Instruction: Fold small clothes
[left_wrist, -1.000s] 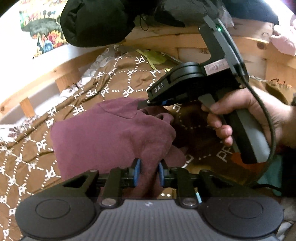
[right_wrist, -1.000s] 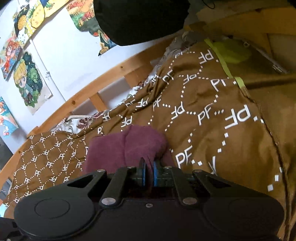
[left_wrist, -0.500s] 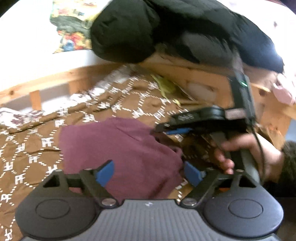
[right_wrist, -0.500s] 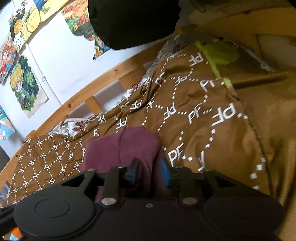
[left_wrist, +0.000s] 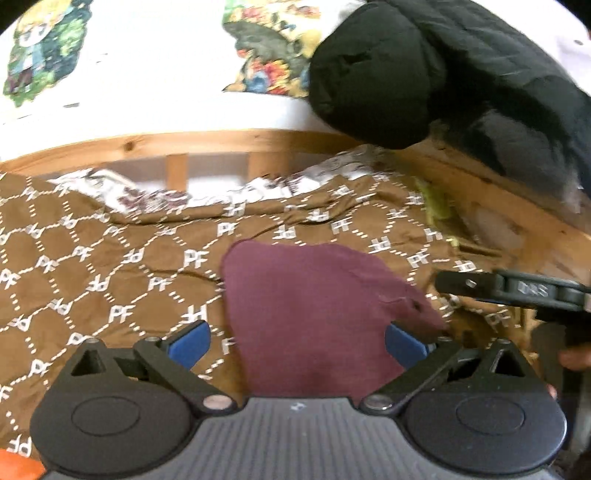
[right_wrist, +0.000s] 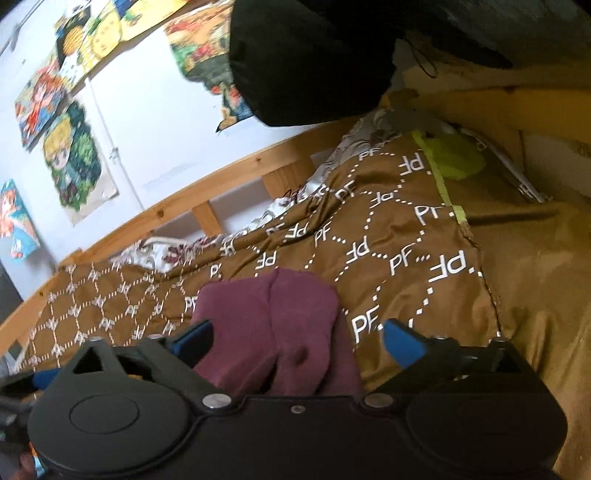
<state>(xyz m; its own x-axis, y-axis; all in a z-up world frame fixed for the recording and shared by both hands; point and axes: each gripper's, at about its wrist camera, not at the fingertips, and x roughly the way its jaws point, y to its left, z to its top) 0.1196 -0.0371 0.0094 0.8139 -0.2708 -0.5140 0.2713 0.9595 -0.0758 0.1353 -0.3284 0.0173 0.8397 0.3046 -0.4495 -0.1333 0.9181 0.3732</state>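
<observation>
Lying flat in the lower centre of the left wrist view, the maroon garment (left_wrist: 314, 314) sits between the blue pads of the left gripper (left_wrist: 295, 345), whose jaws are opening and touch no cloth. It looks folded, with a rumpled right corner. Brown patterned bedspread (left_wrist: 110, 266) spreads bare to the left; the wooden bed rail (left_wrist: 147, 144) bounds it above.

In the right wrist view the garment (right_wrist: 273, 325) shows a centre crease, low between the jaws of the right gripper (right_wrist: 295, 339), also opening and released. Bedspread (right_wrist: 388, 240) fills the right.
</observation>
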